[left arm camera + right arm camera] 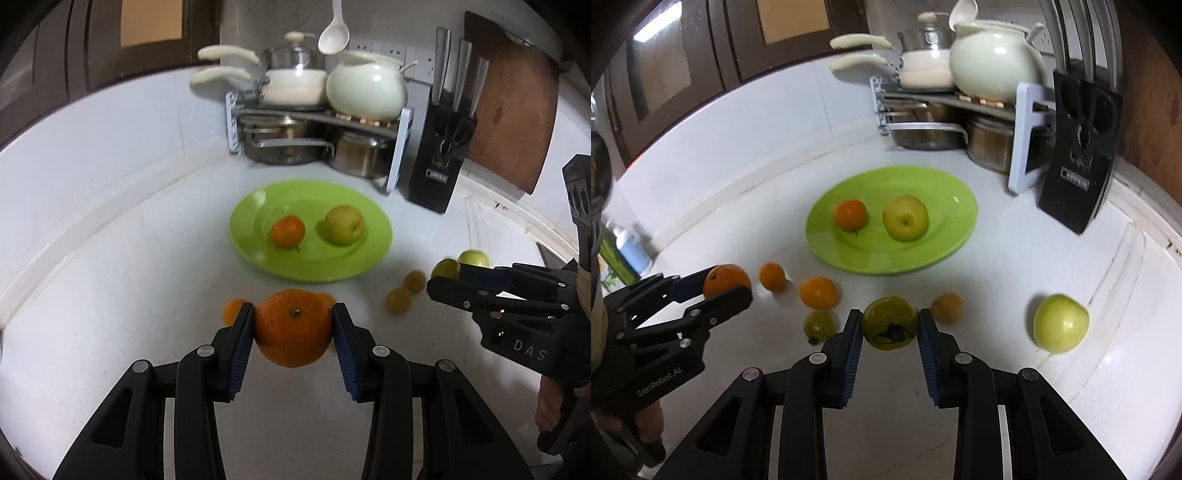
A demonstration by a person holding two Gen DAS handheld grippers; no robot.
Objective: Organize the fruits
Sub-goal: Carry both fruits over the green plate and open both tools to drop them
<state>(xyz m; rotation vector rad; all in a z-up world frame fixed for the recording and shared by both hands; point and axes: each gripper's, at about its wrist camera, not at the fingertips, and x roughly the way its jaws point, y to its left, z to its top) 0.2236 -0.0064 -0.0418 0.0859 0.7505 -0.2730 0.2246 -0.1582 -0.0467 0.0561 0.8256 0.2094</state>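
My left hand-held gripper [293,325] clamps an orange [293,326]; my right hand-held gripper [890,325] clamps a green tomato [890,323]. The green plate [251,206] lies straight ahead of both on the table [110,295], nearer my left.

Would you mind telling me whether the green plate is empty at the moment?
No, the green plate already holds a small orange and a yellow-green apple, side by side.
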